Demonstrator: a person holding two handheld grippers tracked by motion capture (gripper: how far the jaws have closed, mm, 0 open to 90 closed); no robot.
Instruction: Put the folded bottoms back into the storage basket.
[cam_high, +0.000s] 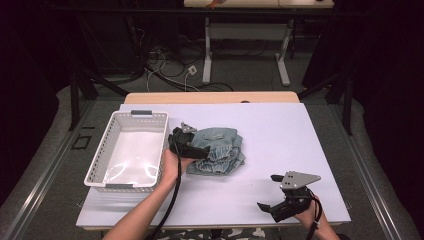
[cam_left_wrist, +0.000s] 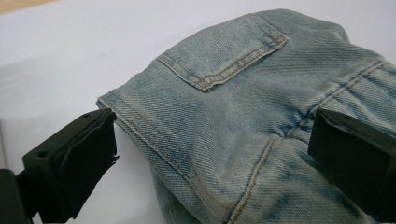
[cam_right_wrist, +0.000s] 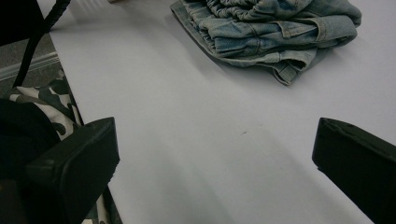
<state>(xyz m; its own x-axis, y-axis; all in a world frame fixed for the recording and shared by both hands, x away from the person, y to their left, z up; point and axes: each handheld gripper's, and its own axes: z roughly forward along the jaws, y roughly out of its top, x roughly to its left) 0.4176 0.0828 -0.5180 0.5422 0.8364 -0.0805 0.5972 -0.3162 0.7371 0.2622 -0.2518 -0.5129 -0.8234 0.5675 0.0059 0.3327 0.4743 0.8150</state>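
Pale lavender table (cam_high: 280, 150), folded denim garment (cam_high: 220, 150) near its middle, white slatted basket (cam_high: 102, 152) at left

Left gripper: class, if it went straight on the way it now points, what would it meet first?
The left gripper would meet the folded denim garment first. Its open jaws already stand either side of the folded edge below the back pocket. Whether the cloth already touches them is hard to tell.
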